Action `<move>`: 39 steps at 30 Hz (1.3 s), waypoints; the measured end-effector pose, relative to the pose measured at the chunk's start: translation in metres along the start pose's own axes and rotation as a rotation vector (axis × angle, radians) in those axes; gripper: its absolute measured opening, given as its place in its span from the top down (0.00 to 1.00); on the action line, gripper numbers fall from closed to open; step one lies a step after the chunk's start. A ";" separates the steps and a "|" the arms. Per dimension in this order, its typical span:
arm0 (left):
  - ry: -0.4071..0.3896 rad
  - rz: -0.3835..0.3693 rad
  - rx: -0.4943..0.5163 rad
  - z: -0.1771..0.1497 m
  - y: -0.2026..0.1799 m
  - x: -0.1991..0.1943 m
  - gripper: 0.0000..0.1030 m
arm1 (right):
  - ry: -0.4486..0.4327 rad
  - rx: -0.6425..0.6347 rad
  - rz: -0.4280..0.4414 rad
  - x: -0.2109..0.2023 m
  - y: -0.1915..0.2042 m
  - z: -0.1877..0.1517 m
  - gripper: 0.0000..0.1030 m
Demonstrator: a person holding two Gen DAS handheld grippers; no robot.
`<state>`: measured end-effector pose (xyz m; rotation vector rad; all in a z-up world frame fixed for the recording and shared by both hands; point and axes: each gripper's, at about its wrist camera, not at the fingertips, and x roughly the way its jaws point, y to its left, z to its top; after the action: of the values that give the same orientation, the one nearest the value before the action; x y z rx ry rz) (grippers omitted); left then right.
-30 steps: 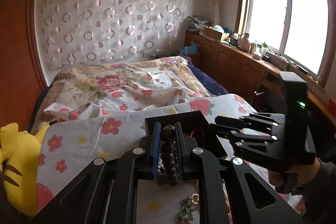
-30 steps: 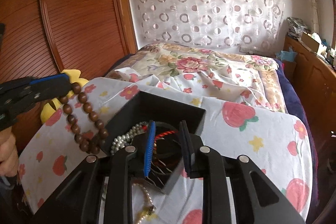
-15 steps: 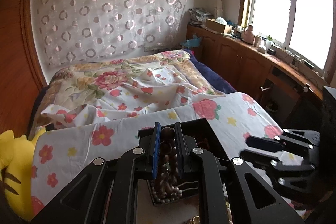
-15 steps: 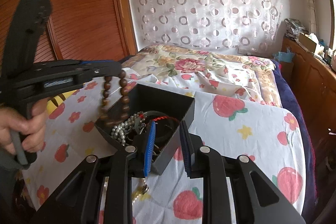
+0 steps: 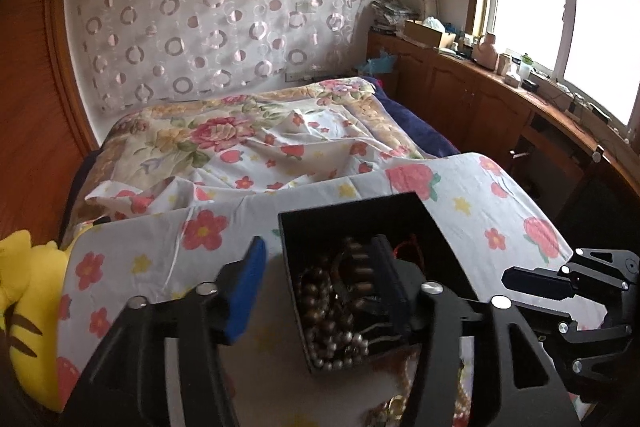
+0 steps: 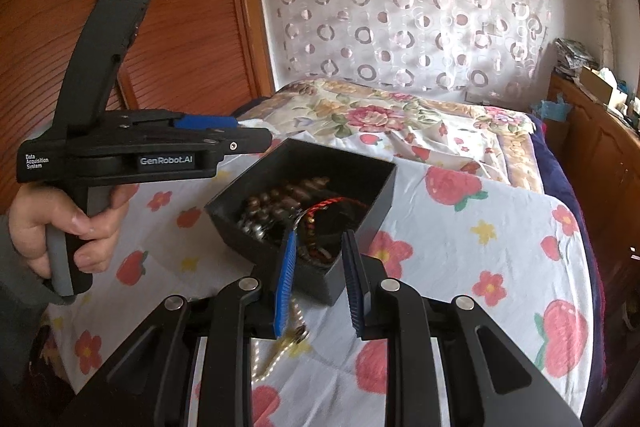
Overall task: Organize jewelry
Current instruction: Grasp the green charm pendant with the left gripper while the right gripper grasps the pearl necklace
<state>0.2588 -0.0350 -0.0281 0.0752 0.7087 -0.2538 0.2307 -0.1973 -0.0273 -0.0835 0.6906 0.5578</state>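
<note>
A black box point(image 5: 352, 215) sits on the flowered cloth point(image 5: 460, 195), holding a brown bead bracelet point(image 5: 320, 303), a pearl strand and a red cord point(image 6: 332, 205). My left gripper point(image 5: 316, 279) hovers over the box's left side. Its jaws are opening, with nothing pressed between them, and the beads lie loose below. From the right wrist view the left gripper point(image 6: 256, 137) is above the box point(image 6: 376, 195), held by a hand. My right gripper point(image 6: 319, 245) stands partly open and empty over the box's near corner. It appears low on the right point(image 5: 516, 291).
A light bead strand point(image 6: 272, 359) and more jewellery point(image 5: 396, 403) lie on the cloth in front of the box. A yellow plush toy point(image 5: 24, 291) is at the left edge. Behind are a bed with a floral quilt point(image 5: 248, 143), a wooden wardrobe point(image 6: 168, 27) and cabinets point(image 5: 480, 107).
The left gripper came down over the box with the brown bead bracelet, then its jaws spread and the bracelet dropped into the box. The right gripper drew back toward the near right.
</note>
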 end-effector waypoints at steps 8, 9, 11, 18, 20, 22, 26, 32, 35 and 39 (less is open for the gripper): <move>-0.032 -0.002 0.001 -0.043 0.002 -0.034 0.27 | 0.070 -0.058 0.050 0.001 0.029 -0.025 0.75; -0.032 -0.006 -0.001 -0.048 0.002 -0.037 0.27 | 0.083 -0.065 0.057 0.003 0.033 -0.029 0.75; -0.029 -0.022 -0.009 -0.059 0.004 -0.044 0.26 | 0.117 -0.082 0.071 0.007 0.041 -0.040 0.75; -0.002 -0.056 -0.047 -0.098 0.011 -0.060 0.26 | 0.224 -0.147 0.089 0.021 0.058 -0.065 0.75; 0.004 -0.058 -0.047 -0.105 0.012 -0.062 0.26 | 0.240 -0.150 0.081 0.024 0.058 -0.066 0.75; 0.008 -0.056 -0.048 -0.112 0.012 -0.064 0.26 | 0.247 -0.147 0.082 0.027 0.059 -0.066 0.75; 0.022 -0.059 -0.049 -0.120 0.013 -0.064 0.26 | 0.254 -0.170 0.070 0.032 0.061 -0.064 0.75; 0.027 -0.059 -0.048 -0.128 0.011 -0.065 0.26 | 0.263 -0.194 0.061 0.030 0.063 -0.064 0.89; 0.032 -0.059 -0.041 -0.130 0.009 -0.064 0.26 | 0.245 -0.202 0.060 0.026 0.063 -0.068 0.90; 0.057 -0.060 -0.031 -0.131 0.007 -0.058 0.26 | 0.161 -0.174 0.066 0.005 0.058 -0.060 0.95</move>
<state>0.1356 0.0036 -0.0897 0.0318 0.7717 -0.2989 0.1693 -0.1609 -0.0705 -0.2711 0.8029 0.6791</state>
